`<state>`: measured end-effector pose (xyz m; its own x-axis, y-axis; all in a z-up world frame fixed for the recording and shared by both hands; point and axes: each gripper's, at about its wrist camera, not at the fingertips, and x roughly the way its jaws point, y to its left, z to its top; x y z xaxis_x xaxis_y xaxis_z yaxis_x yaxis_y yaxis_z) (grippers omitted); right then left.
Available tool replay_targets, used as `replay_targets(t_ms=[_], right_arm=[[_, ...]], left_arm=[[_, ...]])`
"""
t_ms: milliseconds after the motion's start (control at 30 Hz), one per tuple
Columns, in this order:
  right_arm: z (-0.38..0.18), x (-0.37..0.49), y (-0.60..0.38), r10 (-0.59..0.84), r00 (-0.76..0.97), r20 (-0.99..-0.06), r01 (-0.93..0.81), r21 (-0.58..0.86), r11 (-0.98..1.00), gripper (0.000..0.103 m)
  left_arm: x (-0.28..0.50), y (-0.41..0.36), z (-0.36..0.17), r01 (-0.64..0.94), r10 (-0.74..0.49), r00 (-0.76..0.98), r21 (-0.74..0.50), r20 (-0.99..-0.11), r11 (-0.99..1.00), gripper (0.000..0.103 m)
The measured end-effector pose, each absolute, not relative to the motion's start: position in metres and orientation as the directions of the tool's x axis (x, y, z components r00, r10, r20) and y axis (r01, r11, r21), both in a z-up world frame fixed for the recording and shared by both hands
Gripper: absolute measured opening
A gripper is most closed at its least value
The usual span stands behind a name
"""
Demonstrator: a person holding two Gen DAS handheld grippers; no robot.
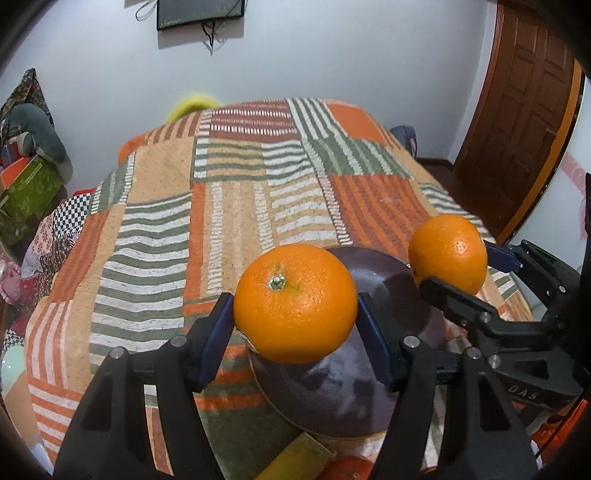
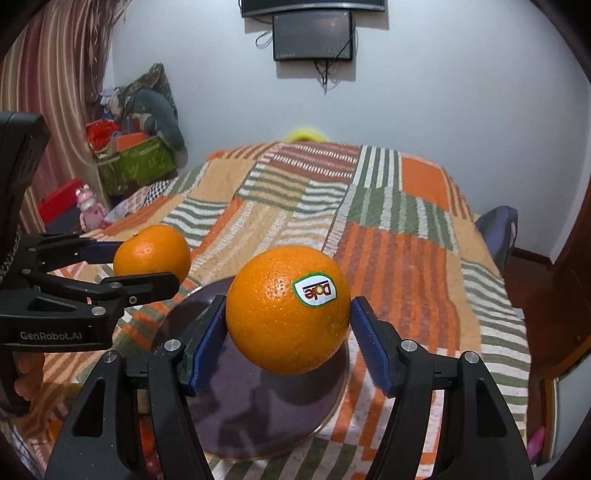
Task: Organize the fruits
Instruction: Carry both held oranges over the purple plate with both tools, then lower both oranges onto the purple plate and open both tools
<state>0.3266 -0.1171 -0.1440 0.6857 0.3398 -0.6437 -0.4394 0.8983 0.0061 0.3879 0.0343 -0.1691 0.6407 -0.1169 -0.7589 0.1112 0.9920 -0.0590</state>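
- While each gripper clamps an orange, both hang over the dark plate point(image 1: 332, 387): the left gripper point(image 1: 295, 306) has its blue pads pressed on the stem-end orange point(image 1: 295, 302), the right gripper point(image 2: 288, 314) on the stickered orange point(image 2: 284, 314).
- The plate lies on a striped patchwork cloth point(image 1: 221, 221) covering the table, bare of fruit where I can see it.
- More orange fruit point(image 1: 347, 467) peeks out at the near edge, beside a yellow object point(image 1: 295, 458).
- Beyond the far edge: a white wall, a wall screen point(image 2: 314, 35), a green box point(image 2: 136, 166) of clutter on the left, a wooden door point(image 1: 517, 110) on the right.
- The cloth's far half is open.
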Motion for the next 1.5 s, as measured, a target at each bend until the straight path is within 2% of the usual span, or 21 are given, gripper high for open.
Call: replay_targets(t_ms=[333,800,1067,1233,1300,1400,1500], right_arm=[[-0.182,0.358,-0.108,0.329,0.61,-0.721,-0.469,0.006,0.883,0.063],[-0.191,0.371,-0.103,0.336,0.598,-0.728,-0.505,-0.017,0.863,0.063],[-0.193,0.373,-0.108,0.356,0.581,-0.732,-0.51,0.013,0.86,0.064],[-0.193,0.37,-0.109,0.367,0.574,-0.732,-0.512,0.028,0.858,0.064],[-0.19,0.368,-0.108,0.369,0.578,-0.728,-0.514,0.026,0.857,0.065],[-0.188,0.363,-0.108,0.366,0.581,-0.727,-0.516,0.019,0.857,0.072],[-0.182,0.354,-0.111,0.359,0.592,-0.721,-0.511,0.008,0.859,0.072]], left_arm=[[0.423,0.032,-0.193,0.135,-0.102,0.593,-0.026,-0.799,0.99,0.065],[0.461,0.024,-0.223,0.188,-0.133,0.505,-0.041,-0.853,0.981,0.065],[0.459,0.013,-0.215,0.237,-0.133,0.546,0.0,-0.827,0.972,0.066],[0.447,0.01,-0.198,0.255,-0.148,0.601,0.013,-0.785,0.967,0.074],[0.443,0.01,-0.193,0.254,-0.146,0.609,0.018,-0.779,0.967,0.074],[0.435,0.015,-0.185,0.24,-0.139,0.628,0.021,-0.766,0.97,0.075],[0.424,0.022,-0.175,0.228,-0.143,0.64,0.008,-0.755,0.974,0.075]])
